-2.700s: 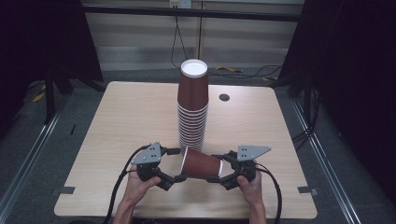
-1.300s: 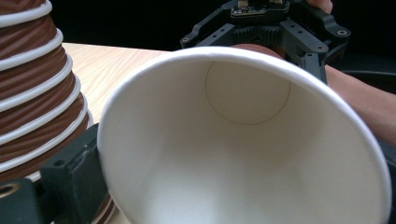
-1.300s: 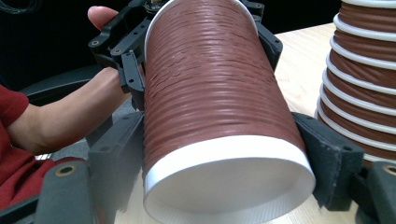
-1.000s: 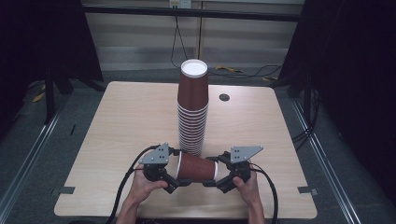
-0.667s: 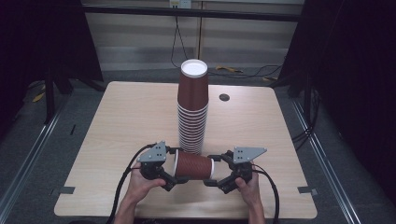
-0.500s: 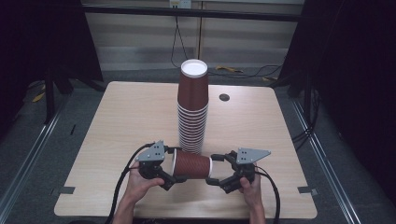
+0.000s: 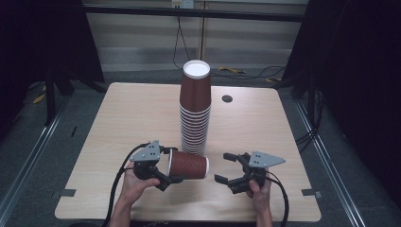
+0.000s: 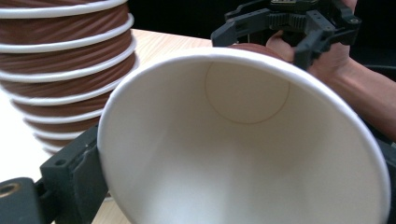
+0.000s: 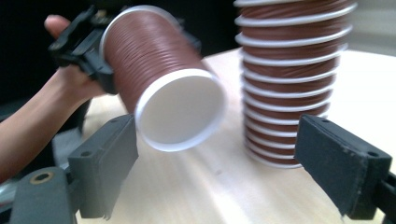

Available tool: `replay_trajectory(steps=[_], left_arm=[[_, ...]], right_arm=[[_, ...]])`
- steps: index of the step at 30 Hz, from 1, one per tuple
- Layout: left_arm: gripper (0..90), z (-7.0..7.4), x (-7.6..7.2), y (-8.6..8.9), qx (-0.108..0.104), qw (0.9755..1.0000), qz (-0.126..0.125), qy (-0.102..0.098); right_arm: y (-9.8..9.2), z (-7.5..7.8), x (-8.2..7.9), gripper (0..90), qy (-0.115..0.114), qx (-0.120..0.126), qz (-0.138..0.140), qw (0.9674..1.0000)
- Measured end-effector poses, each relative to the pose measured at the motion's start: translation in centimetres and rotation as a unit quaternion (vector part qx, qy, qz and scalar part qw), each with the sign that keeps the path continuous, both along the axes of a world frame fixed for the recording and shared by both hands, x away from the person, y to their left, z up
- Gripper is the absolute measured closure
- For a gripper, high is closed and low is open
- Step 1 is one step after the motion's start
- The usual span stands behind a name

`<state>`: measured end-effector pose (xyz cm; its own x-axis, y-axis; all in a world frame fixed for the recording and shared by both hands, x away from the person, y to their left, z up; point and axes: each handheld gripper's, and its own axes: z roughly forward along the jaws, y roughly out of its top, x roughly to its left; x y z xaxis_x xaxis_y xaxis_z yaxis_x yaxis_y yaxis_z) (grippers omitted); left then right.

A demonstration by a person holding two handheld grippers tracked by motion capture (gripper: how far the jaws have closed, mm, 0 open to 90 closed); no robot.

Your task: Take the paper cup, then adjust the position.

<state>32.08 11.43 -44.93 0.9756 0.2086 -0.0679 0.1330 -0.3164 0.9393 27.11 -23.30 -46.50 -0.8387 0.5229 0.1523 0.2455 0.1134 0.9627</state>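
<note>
A brown ribbed paper cup (image 7: 189, 165) lies on its side just above the table, white base toward the right. My left gripper (image 7: 163, 170) is shut on its rim; in the left gripper view the cup's white inside (image 8: 243, 140) faces me between the jaws. My right gripper (image 7: 222, 168) stands open a short way right of the base, touching nothing. The right gripper view has the cup (image 9: 154, 70) ahead of the open right gripper (image 9: 224, 163). A tall stack of upside-down brown cups (image 7: 195, 109) stands just behind the held cup.
The wooden table (image 7: 132, 113) has a small dark round hole (image 7: 227, 99) at the back right. The cup stack (image 9: 292, 79) rises close to both grippers. Cables lie on the floor behind the table, and dark frames stand at both sides.
My right gripper, earlier at the cup's base, has opened and drawn away to the right. The left gripper still holds the cup in about the same place.
</note>
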Motion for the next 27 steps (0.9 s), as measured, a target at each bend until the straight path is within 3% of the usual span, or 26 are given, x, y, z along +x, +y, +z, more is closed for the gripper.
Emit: replay_trajectory(steps=[6,12,19,23,27], left_arm=[[3.9,0.0,0.4,0.9,0.013,0.9998,0.012,0.001],[3.9,0.1,0.5,1.3,0.031,0.9993,0.022,0.0],[3.9,0.3,0.8,2.1,0.04,0.9986,0.035,0.005],[3.9,0.3,1.1,2.6,0.057,0.9972,0.048,0.006],[3.9,0.4,1.2,3.2,0.055,0.9969,0.056,0.011]], right_arm=[[-1.1,-0.4,-0.6,13.4,-0.016,0.005,-0.067,0.9976],[-1.5,-0.8,-0.9,13.4,-0.029,-0.024,-0.114,0.9927],[-1.9,-1.4,-1.1,13.4,-0.033,-0.044,-0.179,0.9823],[-2.0,-1.9,-1.3,13.4,-0.033,-0.046,-0.206,0.9769],[-2.0,-2.4,-1.2,13.3,-0.051,-0.051,-0.245,0.9668]])
